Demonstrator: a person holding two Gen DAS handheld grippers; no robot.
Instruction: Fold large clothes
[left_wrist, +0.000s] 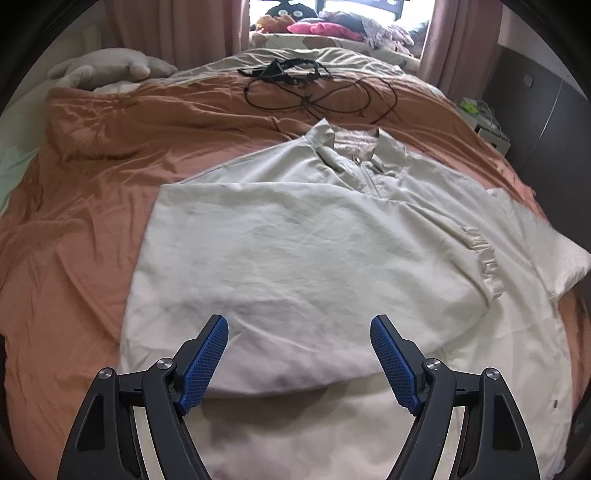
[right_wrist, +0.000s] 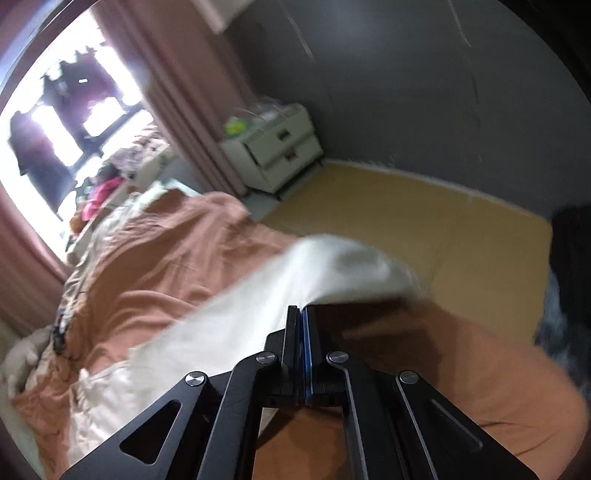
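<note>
Shirt (left_wrist: 303, 258) flat on bed (left_wrist: 92, 192), left side already folded in toward 3 o'clock; right sleeve and bottom fold left to do. Left gripper (left_wrist: 299, 332) wide open, empty. Right gripper (right_wrist: 301, 314) clamped on sleeve (right_wrist: 332, 266), lifted.

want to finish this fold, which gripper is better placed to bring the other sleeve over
Right. The right gripper is already shut on the shirt, its sleeve edge lifted off the bed. The left gripper is open, holding nothing, over the side that is already folded.
</note>
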